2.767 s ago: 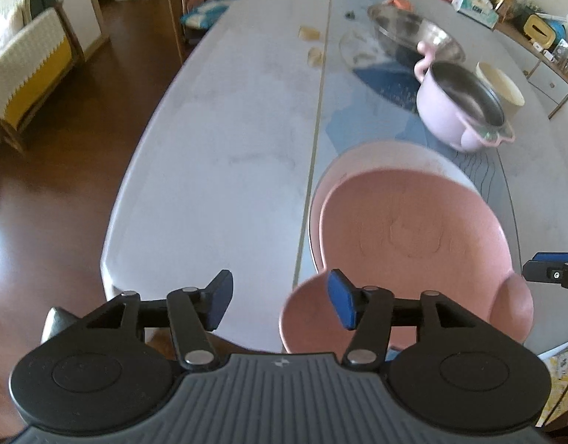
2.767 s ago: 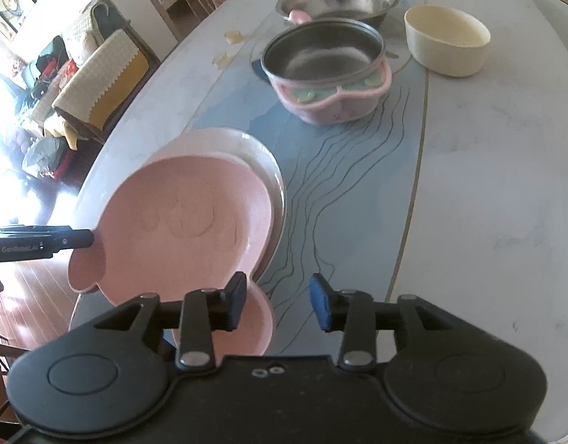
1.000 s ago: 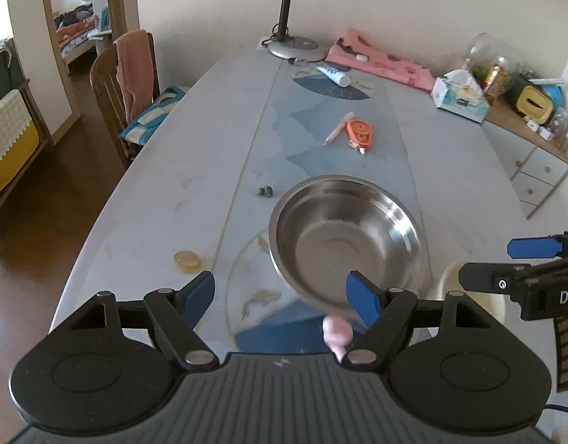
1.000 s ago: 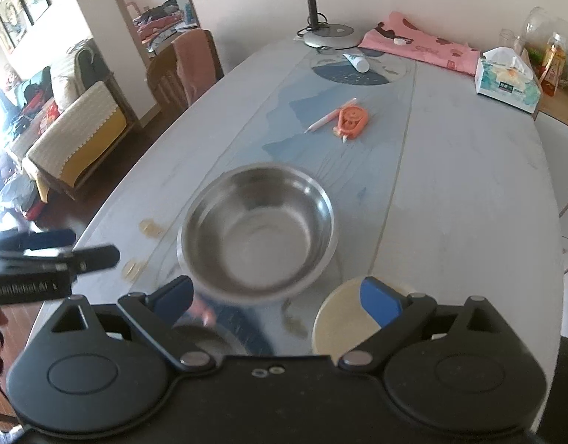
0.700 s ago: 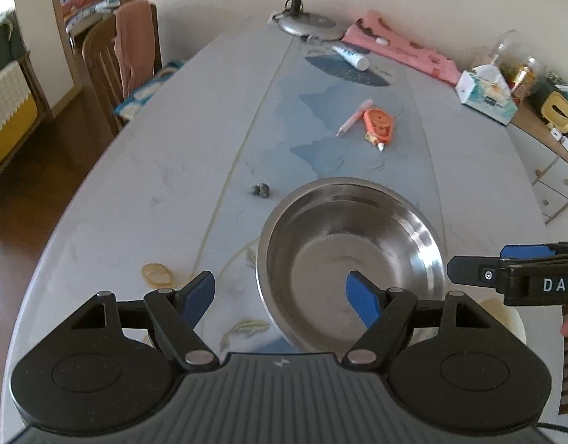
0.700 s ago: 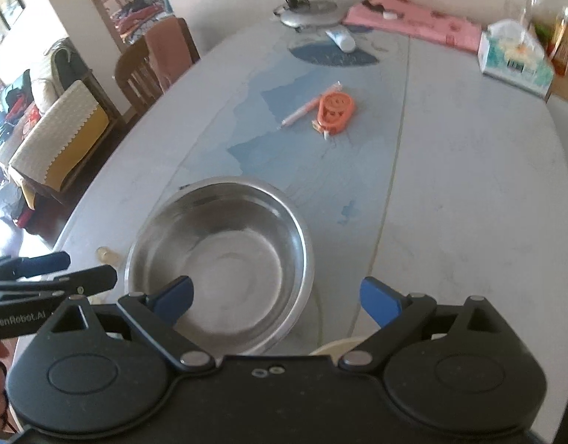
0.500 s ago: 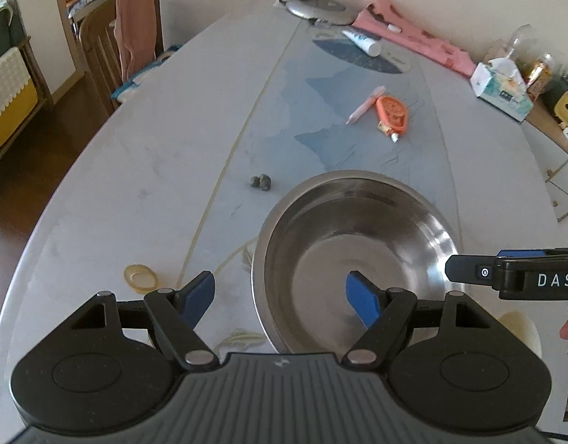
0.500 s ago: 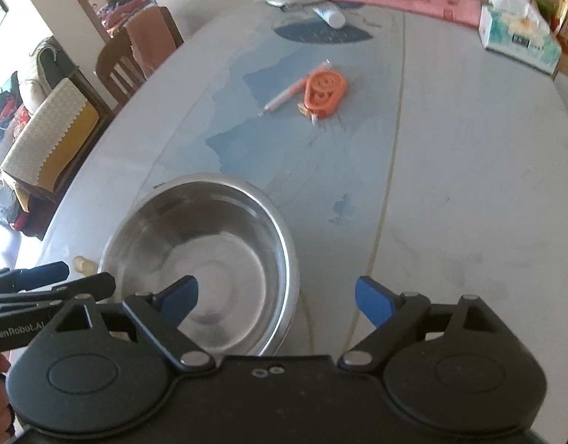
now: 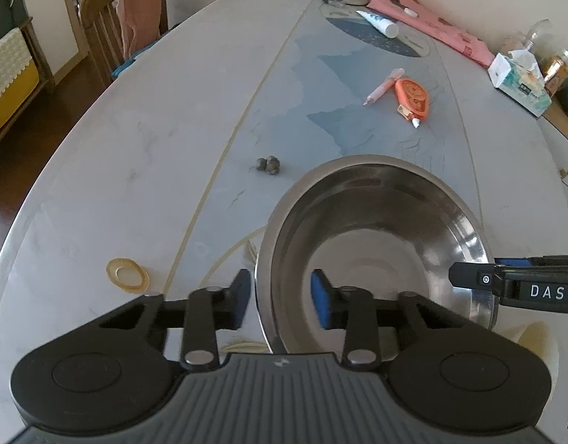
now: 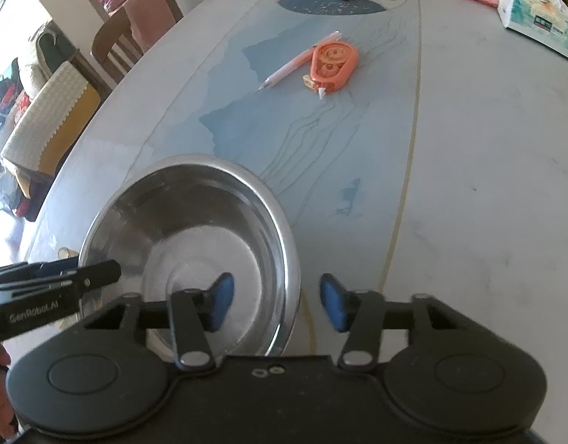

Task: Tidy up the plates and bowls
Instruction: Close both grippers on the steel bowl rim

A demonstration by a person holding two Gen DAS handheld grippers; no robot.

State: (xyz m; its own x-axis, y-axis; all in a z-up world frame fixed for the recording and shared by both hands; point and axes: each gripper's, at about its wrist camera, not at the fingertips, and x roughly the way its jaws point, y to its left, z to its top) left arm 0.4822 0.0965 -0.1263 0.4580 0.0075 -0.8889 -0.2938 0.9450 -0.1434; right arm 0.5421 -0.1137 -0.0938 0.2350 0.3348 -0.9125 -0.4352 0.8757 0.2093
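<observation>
Both claws closing on opposite sides of a round, shiny stainless-steel bowl [image 9: 372,244] near the table's [image 9: 135,148] near edge: the left claw [image 9: 280,298] and right claw [image 10: 272,301] each straddle its thin rim, pads not yet pressing. Next, likely: pinch firmly and lift level. Farther off lie a pink pen [image 9: 383,86] and an orange plastic tape dispenser [image 9: 413,98]

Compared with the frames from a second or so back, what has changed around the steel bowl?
Both grippers came down onto the round stainless steel bowl. The left gripper and right gripper each straddle an opposite side of its rim, jaws closing but the pads not yet clearly pressing. The bowl, orange tape dispenser and pink pen have not moved on the table.
</observation>
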